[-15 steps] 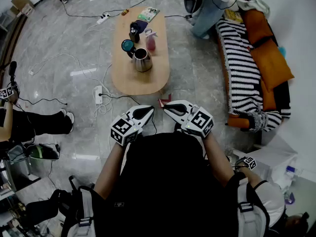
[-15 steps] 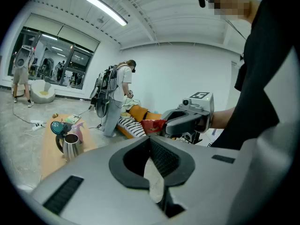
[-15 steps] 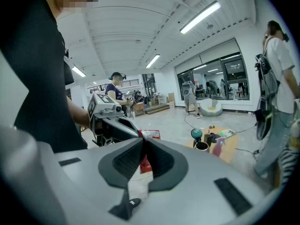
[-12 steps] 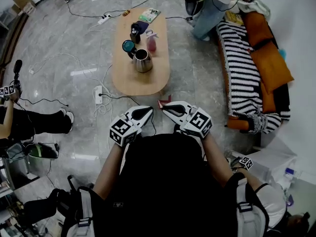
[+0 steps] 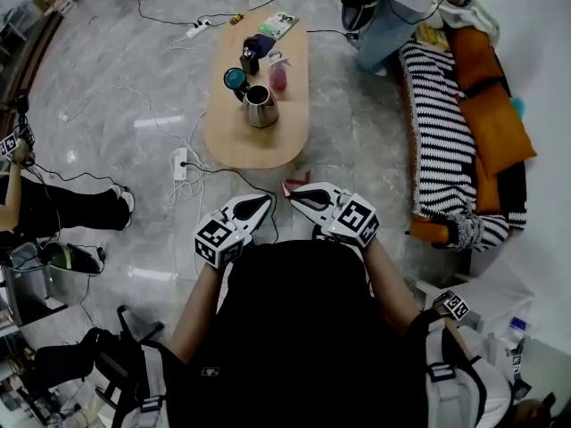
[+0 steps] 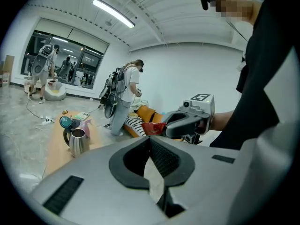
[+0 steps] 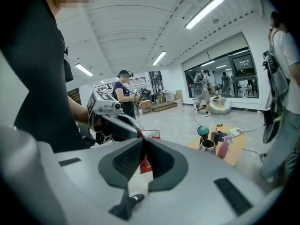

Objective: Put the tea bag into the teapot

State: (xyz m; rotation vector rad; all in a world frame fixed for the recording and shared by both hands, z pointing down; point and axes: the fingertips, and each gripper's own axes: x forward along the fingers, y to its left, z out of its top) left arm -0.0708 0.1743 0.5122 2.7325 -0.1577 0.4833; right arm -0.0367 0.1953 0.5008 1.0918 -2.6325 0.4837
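The steel teapot (image 5: pixel 260 107) stands open on the oval wooden table (image 5: pixel 259 145), its teal lid (image 5: pixel 235 79) beside it. It also shows in the left gripper view (image 6: pixel 77 141) and the right gripper view (image 7: pixel 206 145). My right gripper (image 5: pixel 294 193) is shut on a red tea bag packet (image 5: pixel 293 185), held in front of my chest above the floor, short of the table. The packet (image 7: pixel 150 135) sticks up between the jaws (image 7: pixel 142 143). My left gripper (image 5: pixel 264 202) hangs close beside it, shut with nothing in it (image 6: pixel 150 139).
A pink bottle (image 5: pixel 278 77), dark containers (image 5: pixel 256 50) and a booklet (image 5: pixel 280 25) share the table. Cables and a power strip (image 5: pixel 179 164) lie on the marble floor at left. A striped sofa (image 5: pixel 442 123) stands right. People stand beyond the table and at left.
The view has shifted a little, so the table sits slightly higher in the picture. Both grippers stay close together near my chest, the right still holding the packet.
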